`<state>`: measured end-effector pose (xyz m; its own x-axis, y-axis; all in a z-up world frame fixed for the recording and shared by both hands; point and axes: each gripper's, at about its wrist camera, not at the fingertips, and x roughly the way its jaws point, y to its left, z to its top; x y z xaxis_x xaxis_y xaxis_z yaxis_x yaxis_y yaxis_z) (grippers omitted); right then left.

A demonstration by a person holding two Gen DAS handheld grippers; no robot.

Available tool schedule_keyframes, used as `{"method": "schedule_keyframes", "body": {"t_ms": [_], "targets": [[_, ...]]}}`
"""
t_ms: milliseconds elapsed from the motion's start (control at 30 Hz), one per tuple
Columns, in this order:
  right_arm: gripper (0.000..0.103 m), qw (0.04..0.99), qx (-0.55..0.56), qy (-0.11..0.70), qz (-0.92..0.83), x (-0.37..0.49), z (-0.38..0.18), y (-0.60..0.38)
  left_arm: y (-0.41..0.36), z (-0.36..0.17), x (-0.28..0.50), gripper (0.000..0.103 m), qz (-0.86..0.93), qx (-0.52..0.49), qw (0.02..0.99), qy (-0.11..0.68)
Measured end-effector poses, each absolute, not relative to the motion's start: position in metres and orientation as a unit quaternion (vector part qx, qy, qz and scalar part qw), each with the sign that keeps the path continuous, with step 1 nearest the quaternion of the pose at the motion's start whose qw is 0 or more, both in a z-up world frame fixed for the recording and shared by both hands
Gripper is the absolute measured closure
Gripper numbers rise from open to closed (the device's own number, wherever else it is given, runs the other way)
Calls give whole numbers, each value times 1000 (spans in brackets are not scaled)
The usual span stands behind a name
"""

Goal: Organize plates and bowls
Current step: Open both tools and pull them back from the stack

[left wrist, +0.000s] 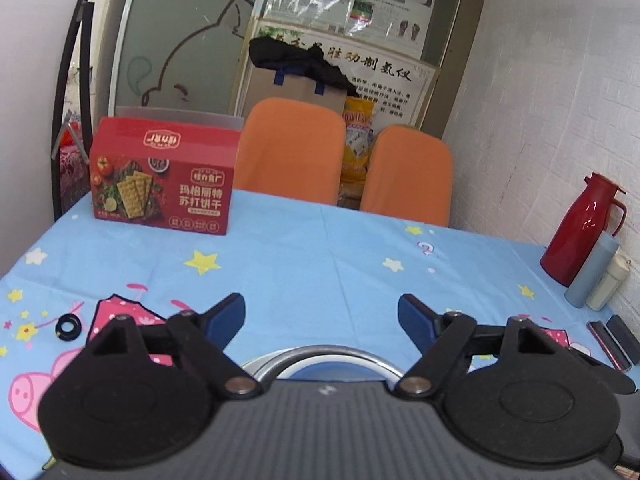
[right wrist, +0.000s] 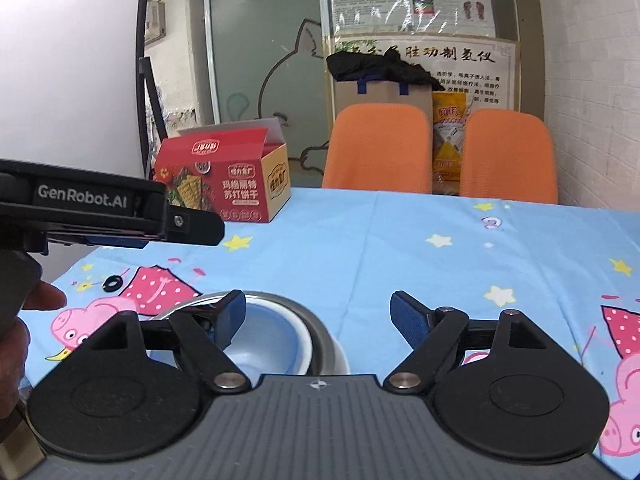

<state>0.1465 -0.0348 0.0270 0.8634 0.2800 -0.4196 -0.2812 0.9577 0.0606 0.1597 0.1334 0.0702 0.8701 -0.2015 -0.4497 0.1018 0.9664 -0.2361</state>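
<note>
Left wrist view: left gripper (left wrist: 321, 316) level over the table, fingers spread wide, nothing between the blue pads (left wrist: 229, 317). Just below and behind the fingertips, the rim of a metal bowl (left wrist: 320, 354) with a blue-and-white inside shows; most of it hidden by the gripper body. Blue cartoon tablecloth (left wrist: 312, 256) covers the table. Red cracker box (left wrist: 162, 178) stands far left; small black ring (left wrist: 67, 326) lies near left edge. Red thermos jug (left wrist: 582, 230) at far right by the wall, grey bottle (left wrist: 592, 270) and a pale one just beside it. Two orange chairs (left wrist: 290, 148) behind the table.

Right wrist view: right gripper (right wrist: 318, 316) also wide open, holding nothing. Metal bowl (right wrist: 320, 336) sits on the cloth low left of centre; the left pad (right wrist: 231, 317) overlaps its rim, contact possibly but not clear from here. Left gripper (right wrist: 116, 216) enters side-on from the left, above the cloth; its opening cannot be read from this angle. Cracker box (right wrist: 224, 178) has its lid flap up.
</note>
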Motion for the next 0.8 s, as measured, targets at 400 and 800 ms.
{"method": "schedule_keyframes", "body": {"t_ms": [400, 800], "targets": [[0, 974, 57, 205, 72, 89, 11, -90, 85, 39, 72, 19, -3, -71, 974, 214], [0, 974, 59, 216, 45, 42, -9, -103, 67, 4, 18, 19, 19, -52, 974, 221]]}}
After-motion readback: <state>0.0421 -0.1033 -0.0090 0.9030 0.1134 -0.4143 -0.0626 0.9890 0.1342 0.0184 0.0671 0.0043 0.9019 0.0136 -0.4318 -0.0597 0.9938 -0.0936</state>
